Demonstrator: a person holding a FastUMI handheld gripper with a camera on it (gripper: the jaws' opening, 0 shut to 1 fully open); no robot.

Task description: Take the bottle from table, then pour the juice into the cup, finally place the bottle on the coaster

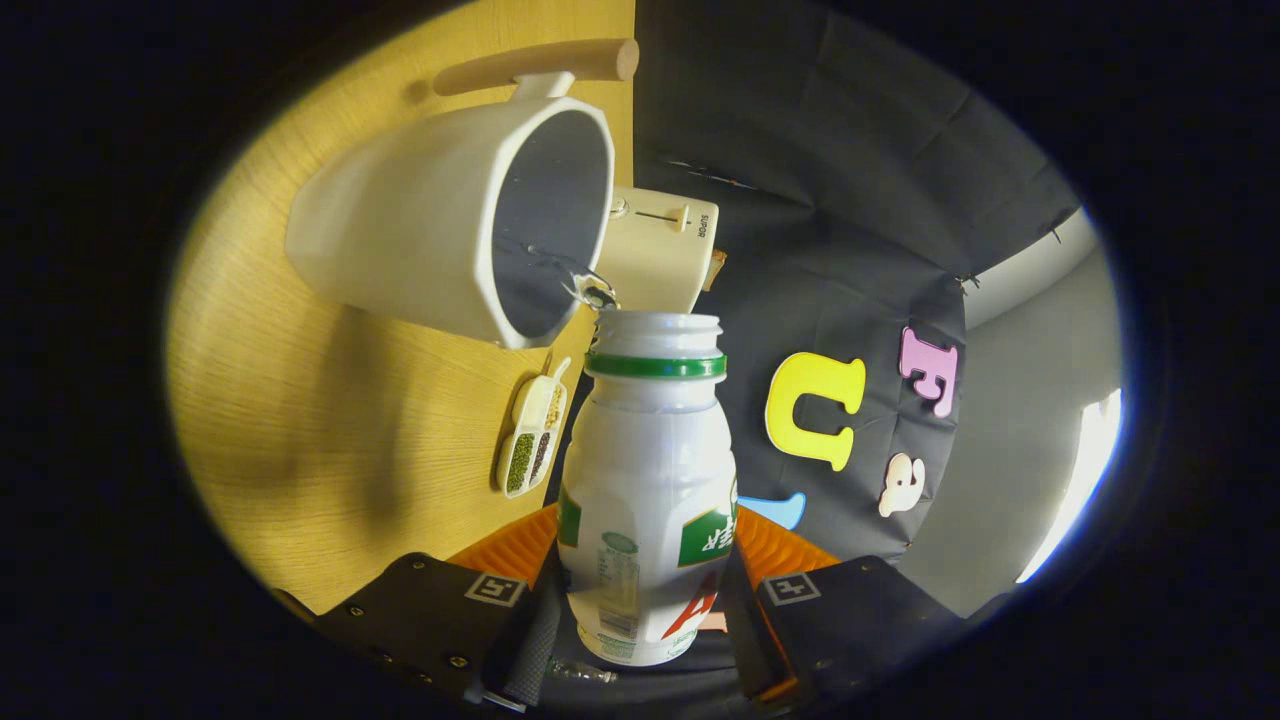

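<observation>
My gripper [648, 590] is shut on a white plastic bottle [648, 480] with a green neck ring and a green and red label; both fingers press on its lower body. The whole view is rolled sideways, so the bottle is tilted over with its open mouth [660, 322] right at the rim of a white cup [450, 215]. The cup has a faceted rim and a wooden handle [540, 62], and it stands on the wooden table [300, 420]. A thin clear stream [575, 275] runs from the bottle's mouth into the cup.
A cream toaster [660, 250] stands just beyond the cup, by the booth's black wall. A small white divided dish [535, 435] with green and dark beans lies on the table near the bottle's shoulder.
</observation>
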